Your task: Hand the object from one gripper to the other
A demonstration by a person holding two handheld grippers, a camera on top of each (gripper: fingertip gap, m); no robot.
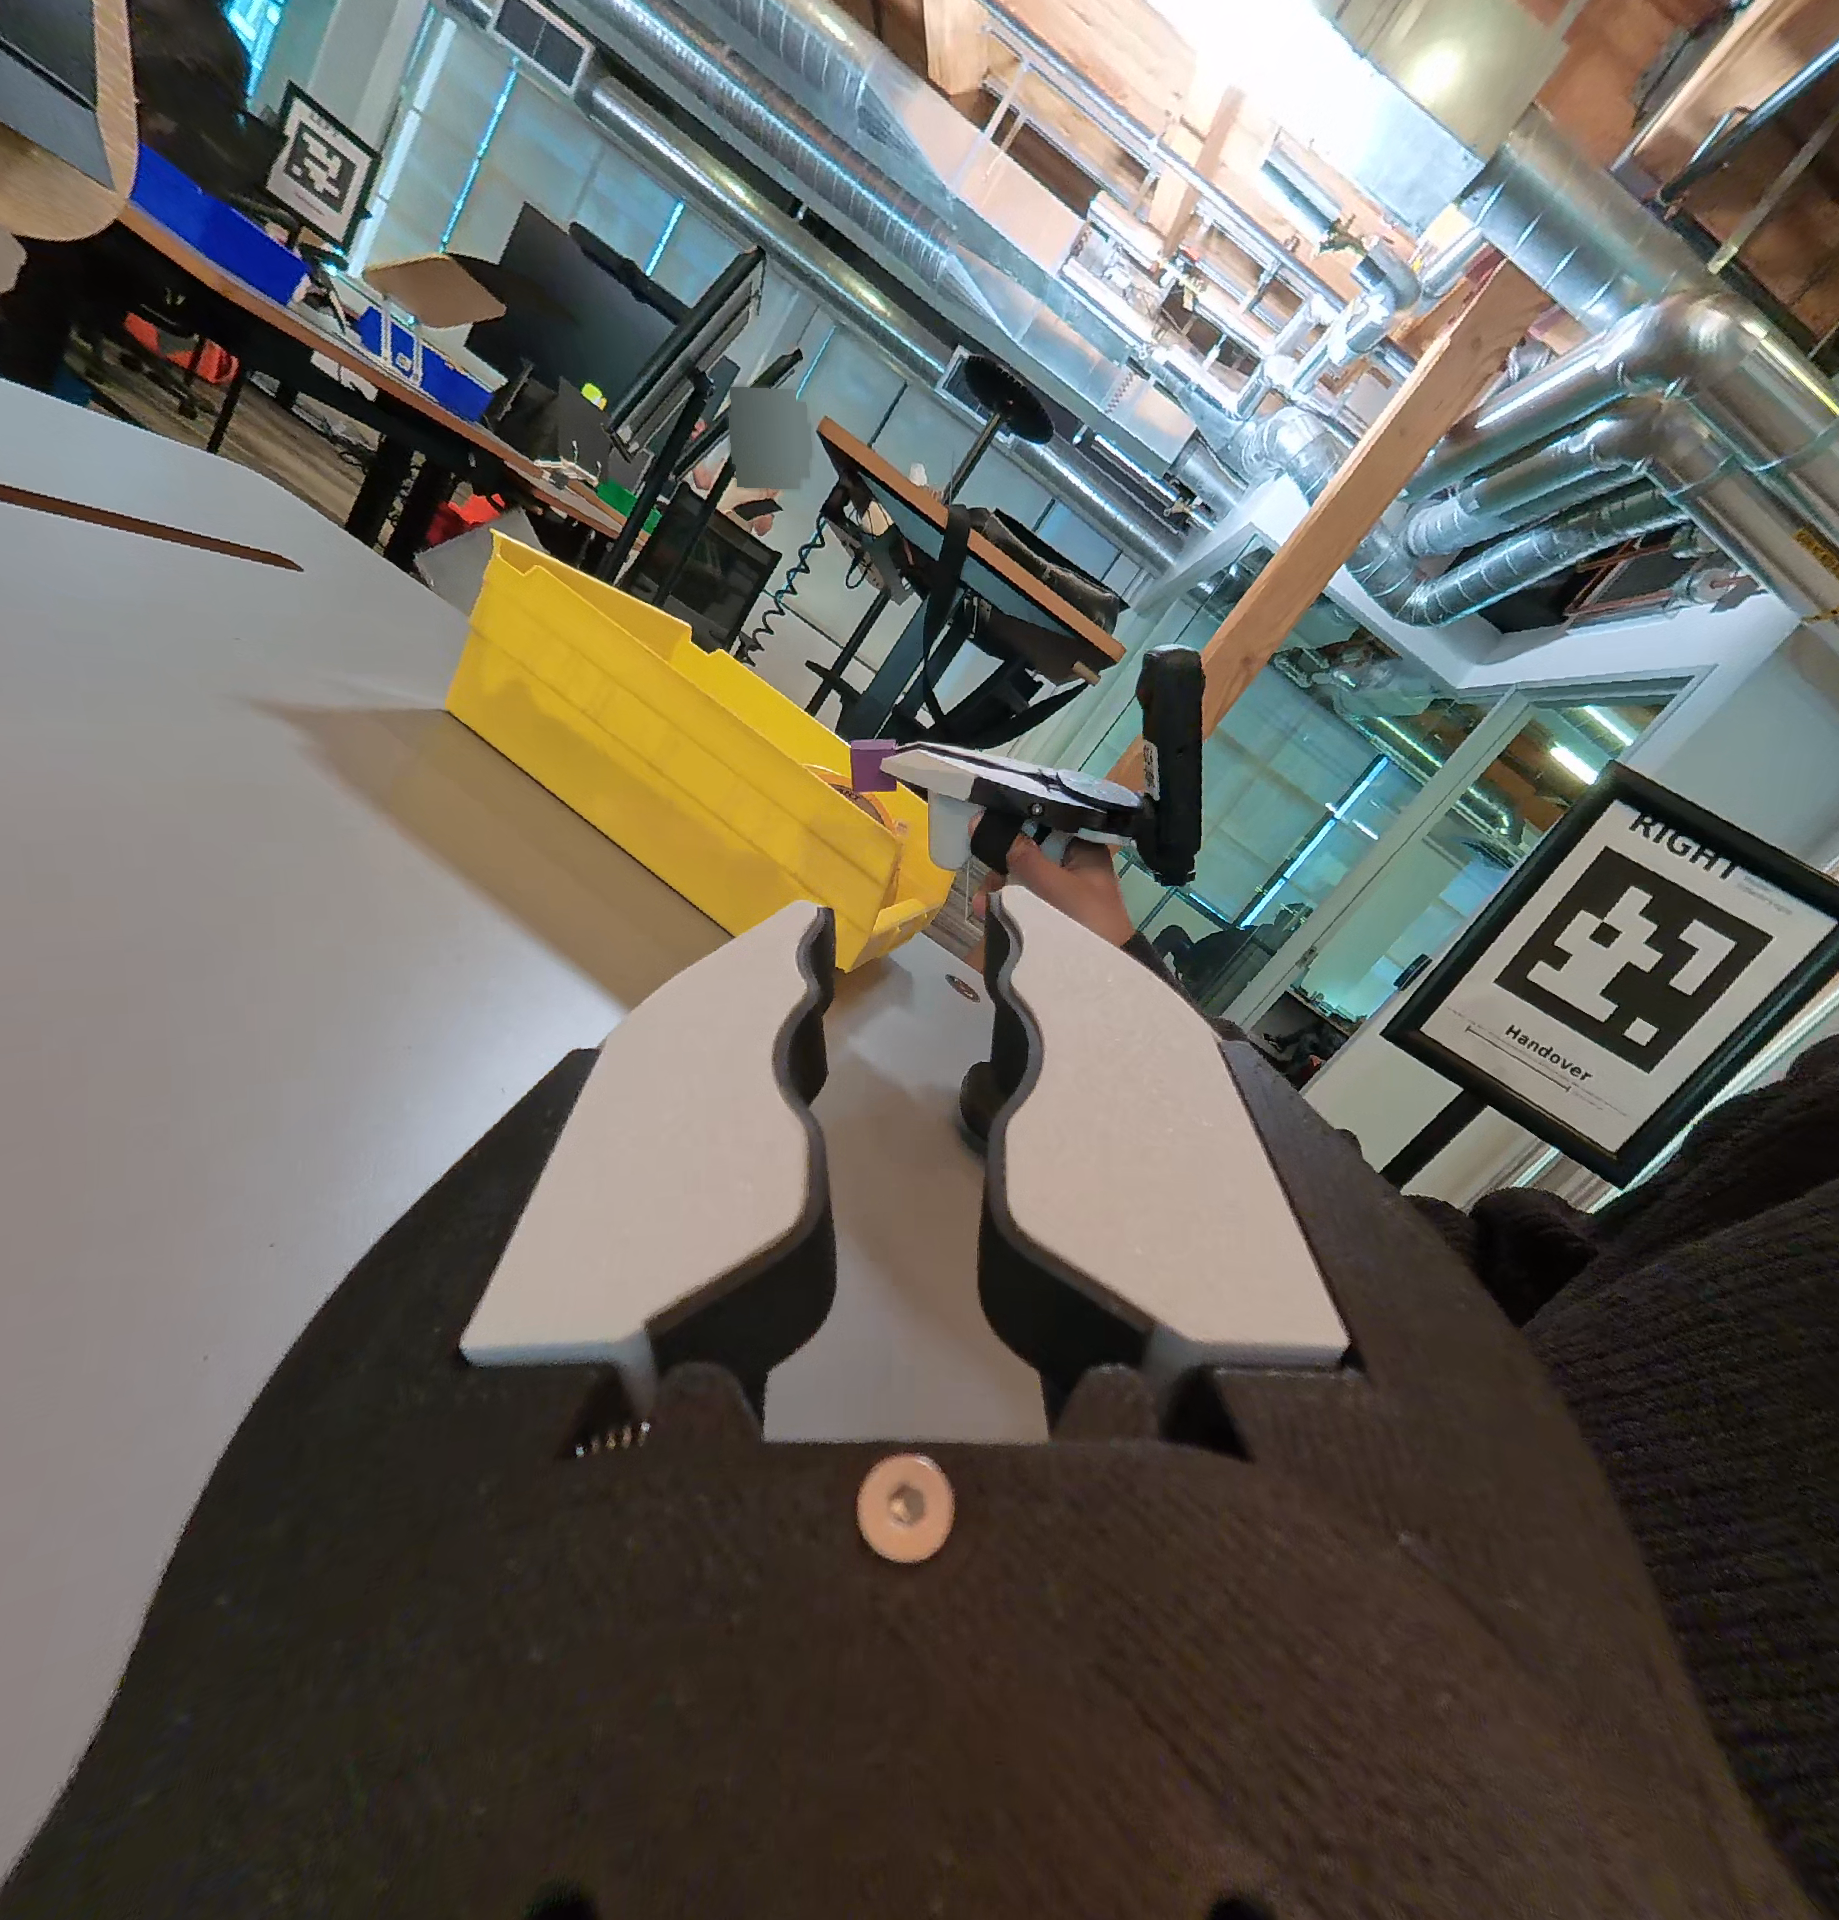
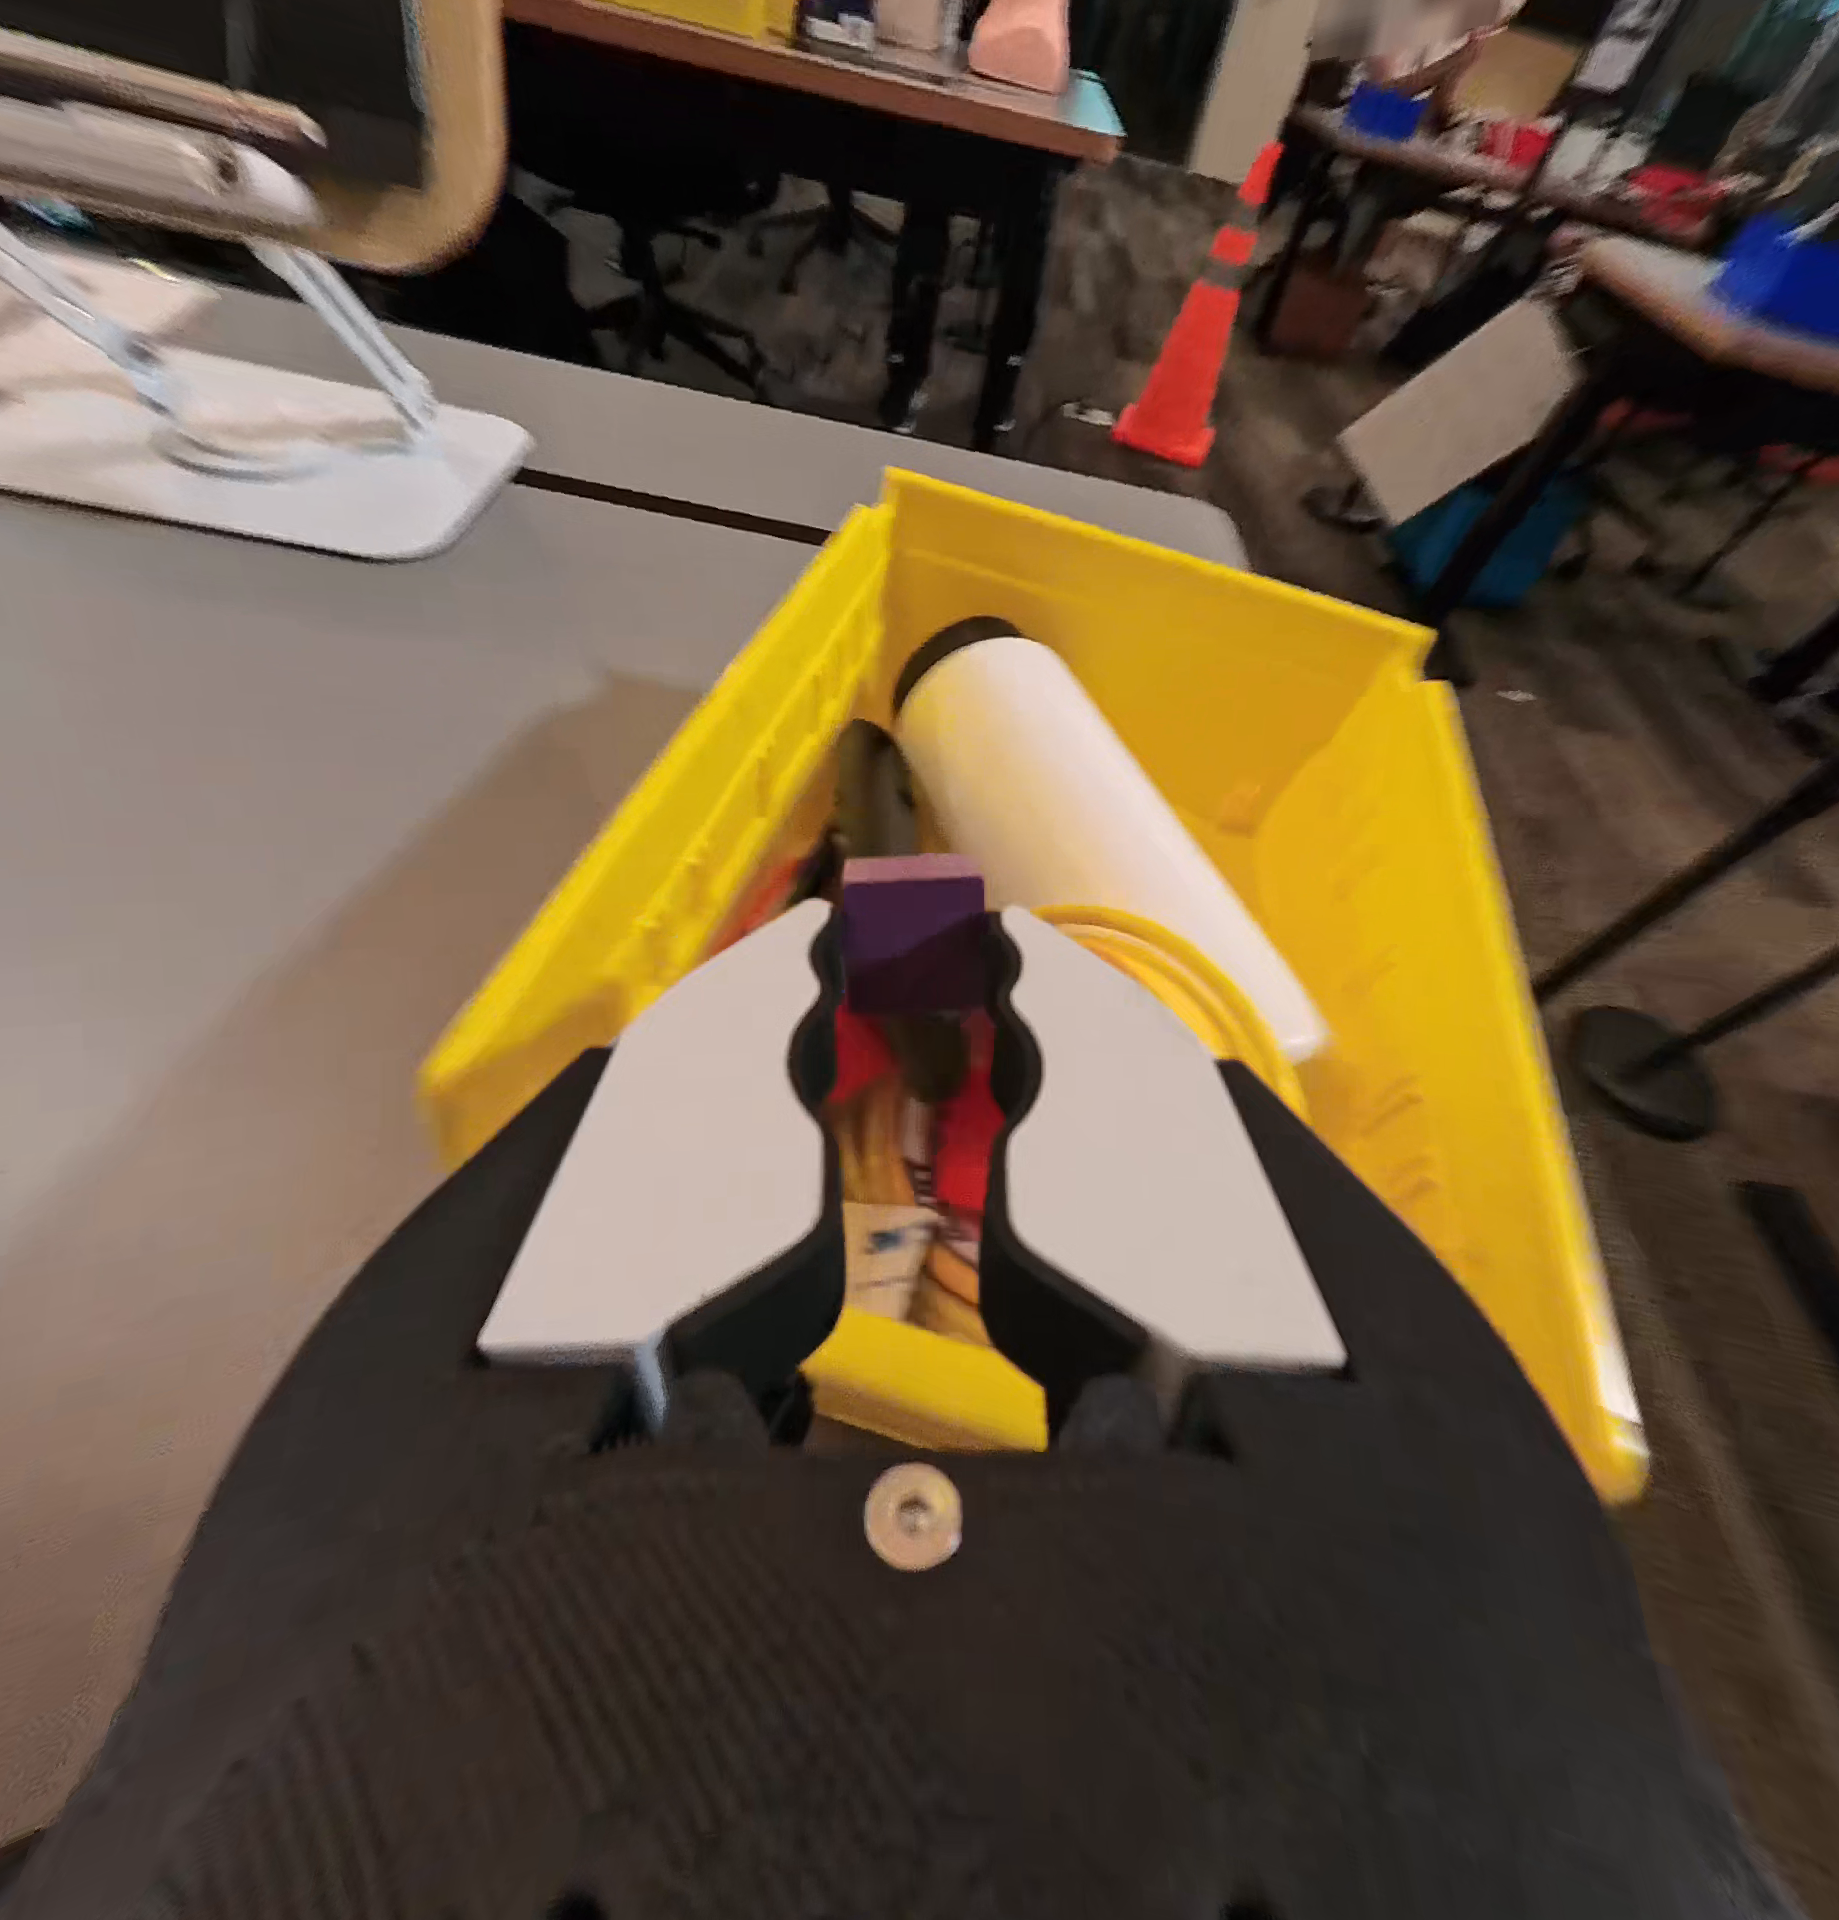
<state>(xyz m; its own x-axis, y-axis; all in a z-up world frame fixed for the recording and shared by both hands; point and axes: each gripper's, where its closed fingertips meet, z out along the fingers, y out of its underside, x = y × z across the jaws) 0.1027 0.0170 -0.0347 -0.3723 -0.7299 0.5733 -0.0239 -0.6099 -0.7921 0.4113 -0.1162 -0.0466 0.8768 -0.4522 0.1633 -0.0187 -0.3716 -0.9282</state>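
Observation:
A small purple block (image 2: 910, 943) is pinched between the fingertips of my right gripper (image 2: 913, 940), which hangs over the near end of a yellow bin (image 2: 1434, 935). In the left wrist view the right gripper (image 1: 899, 767) shows farther off, held by a hand, with the purple block (image 1: 873, 767) at its tip above the yellow bin (image 1: 624, 707). My left gripper (image 1: 910, 940) is open and empty, low over the grey table (image 1: 219, 935), short of the bin and the block.
The bin holds a white bottle (image 2: 1081, 821), a yellow coiled cable (image 2: 1154, 956) and red and yellow packets. A white stand (image 2: 271, 457) sits on the table at the back left. A framed marker sign (image 1: 1642, 966) stands to the right; an orange cone (image 2: 1195, 322) on the floor. The tips of one gripper are about 35 cm away from the tips of the other.

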